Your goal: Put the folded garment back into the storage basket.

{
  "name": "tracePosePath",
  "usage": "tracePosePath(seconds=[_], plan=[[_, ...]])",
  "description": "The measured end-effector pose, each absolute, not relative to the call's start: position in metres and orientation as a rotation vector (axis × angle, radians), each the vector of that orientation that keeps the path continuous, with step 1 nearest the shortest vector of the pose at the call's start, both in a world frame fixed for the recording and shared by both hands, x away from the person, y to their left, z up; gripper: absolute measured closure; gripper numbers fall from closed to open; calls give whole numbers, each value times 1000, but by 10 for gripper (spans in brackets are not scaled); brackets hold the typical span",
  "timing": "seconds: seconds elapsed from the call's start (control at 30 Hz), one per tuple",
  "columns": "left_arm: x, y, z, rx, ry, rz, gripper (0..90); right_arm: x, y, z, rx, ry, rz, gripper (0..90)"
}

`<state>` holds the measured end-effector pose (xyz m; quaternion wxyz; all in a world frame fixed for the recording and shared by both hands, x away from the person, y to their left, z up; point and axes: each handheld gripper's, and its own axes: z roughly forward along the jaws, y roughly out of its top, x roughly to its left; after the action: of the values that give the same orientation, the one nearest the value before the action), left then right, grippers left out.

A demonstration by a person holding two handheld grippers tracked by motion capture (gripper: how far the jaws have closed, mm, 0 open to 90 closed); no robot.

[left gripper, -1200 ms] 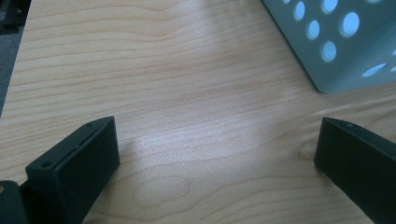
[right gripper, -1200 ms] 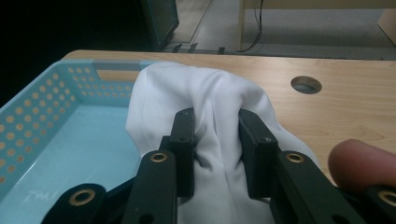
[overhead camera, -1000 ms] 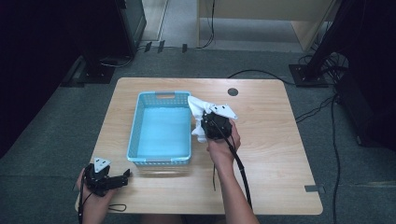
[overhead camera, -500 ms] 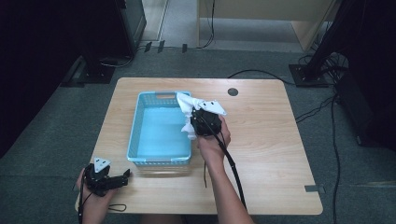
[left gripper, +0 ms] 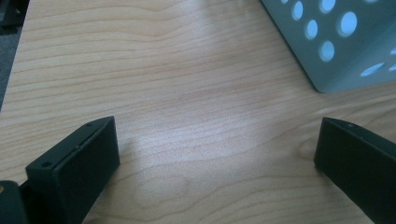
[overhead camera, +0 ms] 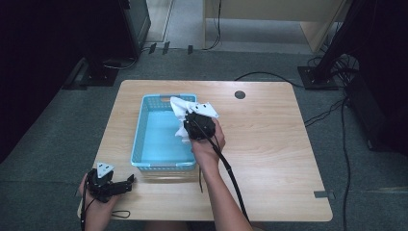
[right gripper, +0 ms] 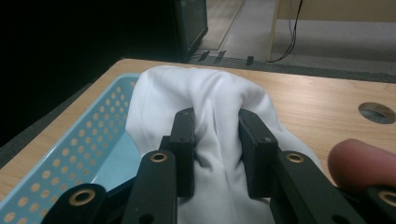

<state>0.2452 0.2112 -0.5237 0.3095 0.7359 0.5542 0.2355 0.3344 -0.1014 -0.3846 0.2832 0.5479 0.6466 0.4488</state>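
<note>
A white cloth [overhead camera: 180, 111] hangs bunched over the right side of a light blue perforated basket [overhead camera: 149, 149] in the middle of the wooden table. My right gripper [overhead camera: 188, 126] is shut on the cloth; in the right gripper view its two black jaws pinch a thick fold of the white cloth [right gripper: 212, 121] above the basket [right gripper: 70, 154]. My left gripper [overhead camera: 129, 180] rests low at the table's front left corner, jaws wide apart over bare wood [left gripper: 210, 135], with a corner of the basket [left gripper: 336, 46] ahead to its right.
The wooden table [overhead camera: 269, 144] has a round cable hole [overhead camera: 240, 94] at the back. Black cables [overhead camera: 269, 76] and dark equipment stands sit on the grey floor behind and to the right. A cable trails from my right gripper along the forearm.
My right gripper has carried the white cloth leftward from beside the basket's right wall to over the basket. The left gripper has stayed in place.
</note>
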Motion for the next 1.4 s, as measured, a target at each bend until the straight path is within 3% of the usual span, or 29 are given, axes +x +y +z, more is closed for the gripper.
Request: tracePosePath(seconds=[1.4], plan=[[245,211,-523,1954,1457,619,0,367,-30,-433,1502,1809,1243,702]])
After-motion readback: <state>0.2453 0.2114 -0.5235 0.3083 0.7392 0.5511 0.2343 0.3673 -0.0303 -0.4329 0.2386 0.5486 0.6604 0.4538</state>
